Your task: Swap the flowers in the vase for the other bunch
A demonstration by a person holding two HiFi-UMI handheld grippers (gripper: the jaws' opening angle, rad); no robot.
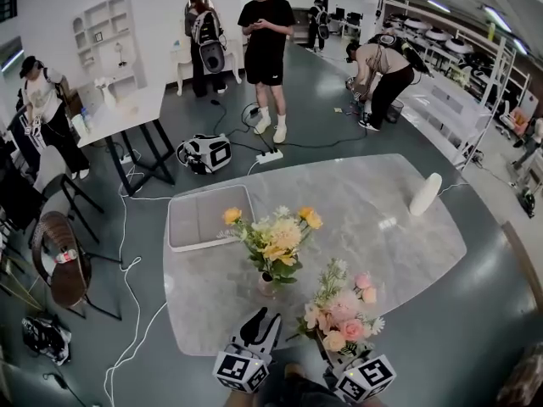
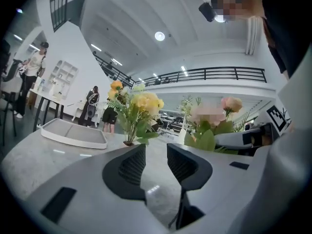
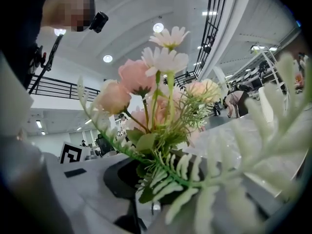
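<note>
A yellow bunch [image 1: 277, 238] stands in a small vase [image 1: 266, 287] near the middle of the marble table [image 1: 399, 227]. My left gripper [image 1: 264, 322] sits just in front of that vase, its jaws open with only table between them; the yellow bunch [image 2: 134, 106] rises beyond its fingertips. My right gripper [image 1: 329, 352] is shut on the stems of the pink bunch [image 1: 344, 308], held upright to the right of the vase. In the right gripper view the pink flowers [image 3: 146, 91] and fern leaves hide most of the jaws.
A white tray [image 1: 204, 219] lies on the table's far left, seen also in the left gripper view as the tray [image 2: 73, 134]. A white cylinder [image 1: 424, 194] stands at the far right. Several people, a chair [image 1: 59, 261] and floor cables lie beyond the table.
</note>
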